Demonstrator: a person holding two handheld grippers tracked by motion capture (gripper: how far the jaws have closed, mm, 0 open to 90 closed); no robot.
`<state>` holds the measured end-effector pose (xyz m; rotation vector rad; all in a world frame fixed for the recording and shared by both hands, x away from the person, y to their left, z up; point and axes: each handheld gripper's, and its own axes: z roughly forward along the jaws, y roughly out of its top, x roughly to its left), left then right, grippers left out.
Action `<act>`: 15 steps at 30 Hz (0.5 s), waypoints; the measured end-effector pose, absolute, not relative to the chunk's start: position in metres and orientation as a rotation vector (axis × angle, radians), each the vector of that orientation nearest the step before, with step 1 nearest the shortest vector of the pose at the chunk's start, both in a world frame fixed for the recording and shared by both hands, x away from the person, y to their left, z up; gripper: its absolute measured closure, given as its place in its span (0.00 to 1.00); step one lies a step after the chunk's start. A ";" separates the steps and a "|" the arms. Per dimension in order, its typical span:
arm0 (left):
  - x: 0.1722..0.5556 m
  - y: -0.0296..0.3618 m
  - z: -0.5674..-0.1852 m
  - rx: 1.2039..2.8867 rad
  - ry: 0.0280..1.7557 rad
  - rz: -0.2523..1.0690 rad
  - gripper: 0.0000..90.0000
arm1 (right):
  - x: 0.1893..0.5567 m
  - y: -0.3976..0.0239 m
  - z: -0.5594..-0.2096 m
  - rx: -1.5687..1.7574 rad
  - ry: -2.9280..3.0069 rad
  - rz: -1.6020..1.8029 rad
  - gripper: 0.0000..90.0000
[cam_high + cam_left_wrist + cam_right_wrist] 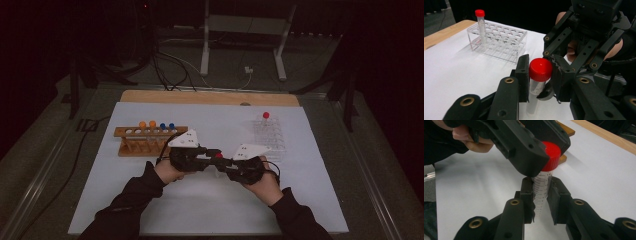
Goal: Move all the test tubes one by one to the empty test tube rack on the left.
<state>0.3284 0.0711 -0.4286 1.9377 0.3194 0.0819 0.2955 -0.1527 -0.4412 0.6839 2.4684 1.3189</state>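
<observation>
Gripping a test tube (541, 192) by its clear graduated body, right gripper (541, 202) clenched, jaws pressing either side, tube upright just above the white mat (210, 210). Closing on the red cap (540, 69) from the other side, left gripper (539, 75), jaws set against the cap's flanks; grasp looks made, though whether firm enough to twist cannot be told. Both tongs meeting nose to nose over the mat's near middle (219, 159), hands close behind.

Beyond the left gripper's tips: clear plastic rack (499, 40), one red-capped tube (481, 25) standing in a corner hole. Off to the left gripper's outer side: wooden rack (150, 137) holding orange- and blue-capped tubes.

Risks, judged from here: cap slipping in the left jaws if grip is shallow or off-centre on the rim; tube rotating within the right jaws instead of the cap unscrewing; tilt between the two tongs levering the tube and cracking or popping it loose onto the mat; contents spilling once uncapped if not kept upright.
</observation>
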 end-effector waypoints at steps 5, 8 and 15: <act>0.329 0.074 -0.424 1.938 0.323 0.107 0.79 | 0.297 -0.155 -0.441 0.701 2.462 1.348 0.77; 0.330 0.080 -0.420 1.936 0.332 0.126 0.80 | 0.298 -0.159 -0.440 0.723 2.437 1.373 0.68; 0.332 0.106 -0.407 1.932 0.374 0.173 0.80 | 0.299 -0.172 -0.436 0.779 2.363 1.405 0.41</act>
